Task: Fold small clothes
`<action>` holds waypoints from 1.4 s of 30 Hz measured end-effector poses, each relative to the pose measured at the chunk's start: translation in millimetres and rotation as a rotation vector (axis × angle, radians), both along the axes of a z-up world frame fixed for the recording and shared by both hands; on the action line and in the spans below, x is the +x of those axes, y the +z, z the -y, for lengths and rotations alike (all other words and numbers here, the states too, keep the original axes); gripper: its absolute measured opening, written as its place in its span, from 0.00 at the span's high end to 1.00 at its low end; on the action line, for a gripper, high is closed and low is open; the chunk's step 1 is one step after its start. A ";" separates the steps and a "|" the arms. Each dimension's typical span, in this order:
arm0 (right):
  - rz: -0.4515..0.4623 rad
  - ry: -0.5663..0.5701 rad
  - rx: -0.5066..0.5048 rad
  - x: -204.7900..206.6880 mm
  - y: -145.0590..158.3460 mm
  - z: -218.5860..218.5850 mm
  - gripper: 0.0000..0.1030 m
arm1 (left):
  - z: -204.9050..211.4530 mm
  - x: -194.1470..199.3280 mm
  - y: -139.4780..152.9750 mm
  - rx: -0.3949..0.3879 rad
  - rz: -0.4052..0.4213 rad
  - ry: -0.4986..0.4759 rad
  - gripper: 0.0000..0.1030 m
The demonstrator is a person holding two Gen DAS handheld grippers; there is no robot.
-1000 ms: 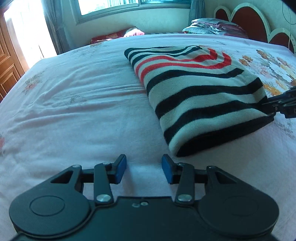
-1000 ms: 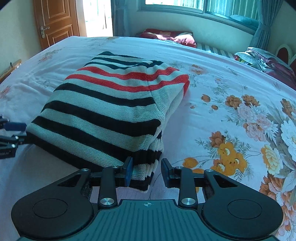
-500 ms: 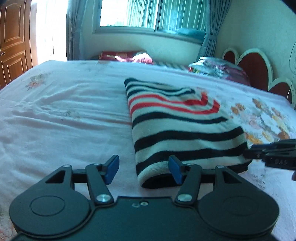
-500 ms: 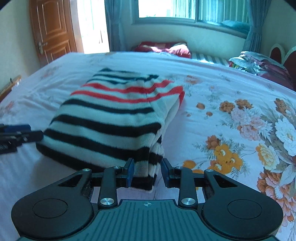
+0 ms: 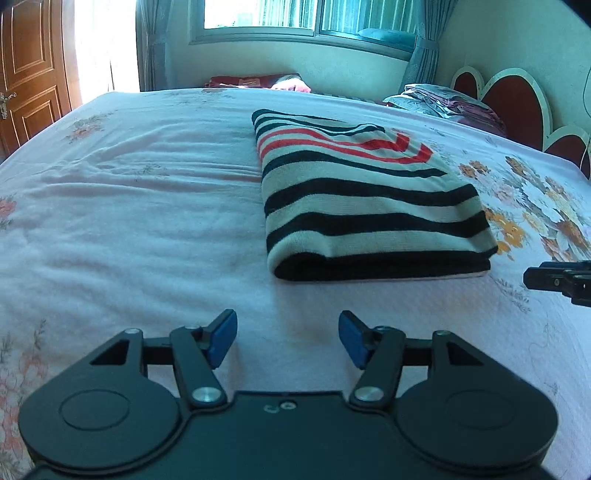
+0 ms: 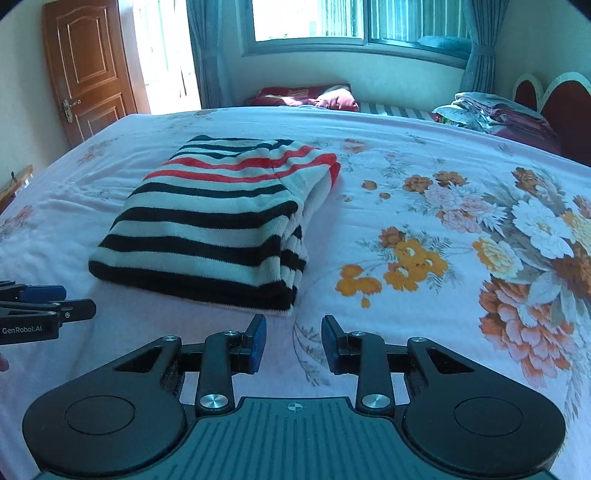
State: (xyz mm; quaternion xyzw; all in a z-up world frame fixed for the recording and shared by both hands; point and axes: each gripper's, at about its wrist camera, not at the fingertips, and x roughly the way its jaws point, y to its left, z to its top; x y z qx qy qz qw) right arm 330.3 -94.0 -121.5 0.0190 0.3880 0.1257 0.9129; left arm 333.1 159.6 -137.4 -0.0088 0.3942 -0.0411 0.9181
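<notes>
Two grippers off the folded sweater, both empty

Two views, left to right. Left wrist view: wooden door (image 5: 26, 74) at the far left edge, bright doorway beside it, then curtains and a window (image 5: 295, 16) across the back wall. Pink floral bedspread (image 5: 129, 221) fills the frame. Left gripper (image 5: 287, 339) sits low in the foreground, blue pads (image 5: 221, 338) spread wide; its jaws have just been opening, and only bare bedspread shows between them. Striped sweater (image 5: 369, 206) lies folded flat on the bed, right of centre, black and white bands with red stripes toward its far end; its near folded edge is apart from the left gripper's tips. Stack of folded bedding (image 5: 443, 103) at the back right, next to a red scalloped headboard (image 5: 517, 96). Right gripper's black tip pokes in at the right edge, just beside the sweater's near right corner, not touching.

Right wrist view: the left gripper's arm enters at the left edge, "GenRobot.AI" printed on it. Sweater is left of centre. Right gripper (image 6: 293, 341) in the foreground, jaws part-way apart, nothing between the pads, near the sweater's near corner but clear of it. Big orange and white flower print on the spread to the right.
</notes>
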 end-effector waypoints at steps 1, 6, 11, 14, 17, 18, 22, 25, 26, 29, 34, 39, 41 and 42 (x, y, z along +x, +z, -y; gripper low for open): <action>0.005 -0.007 0.007 -5.8 1.3 3.1 0.69 | 1.5 -6.5 2.6 -0.008 0.022 0.008 0.28; 0.115 -0.098 -0.025 -36.4 12.0 11.6 0.00 | 13.2 -31.1 18.7 0.010 0.135 0.068 0.00; 0.109 -0.096 -0.022 -51.8 22.8 17.6 0.00 | 23.6 -52.6 39.0 0.003 0.159 0.050 0.00; 0.119 -0.094 0.005 -69.8 37.9 22.2 0.00 | 25.4 -71.1 56.5 -0.014 0.170 0.052 0.00; 0.137 -0.096 0.020 -89.4 54.9 23.3 0.00 | 30.0 -90.0 73.1 -0.008 0.187 0.029 0.00; 0.141 -0.093 0.030 -97.2 61.6 23.7 0.00 | 31.9 -94.8 77.6 -0.008 0.180 0.025 0.00; 0.149 -0.065 0.046 -128.7 83.9 22.6 0.00 | 38.6 -121.9 94.6 -0.050 0.158 0.000 0.00; 0.178 -0.060 0.030 -157.3 99.5 23.7 0.00 | 47.9 -153.1 105.2 -0.031 0.169 -0.013 0.00; 0.185 -0.062 0.032 -167.4 104.5 25.5 0.00 | 49.9 -163.1 108.7 -0.025 0.175 -0.007 0.00; 0.202 -0.064 0.045 -195.0 118.0 32.1 0.00 | 51.1 -189.0 122.8 -0.045 0.183 0.003 0.00; 0.247 -0.058 0.057 -236.3 141.7 39.0 0.00 | 54.7 -224.4 151.0 -0.035 0.244 0.001 0.00; 0.282 -0.055 0.061 -249.4 160.2 37.1 0.00 | 59.7 -237.6 168.1 -0.032 0.297 -0.003 0.00; 0.297 -0.049 0.059 -253.9 165.5 34.0 0.00 | 62.1 -240.6 171.7 -0.030 0.311 -0.006 0.00; 0.300 -0.045 0.059 -255.6 167.4 33.7 0.00 | 62.8 -241.8 172.9 -0.028 0.317 -0.005 0.00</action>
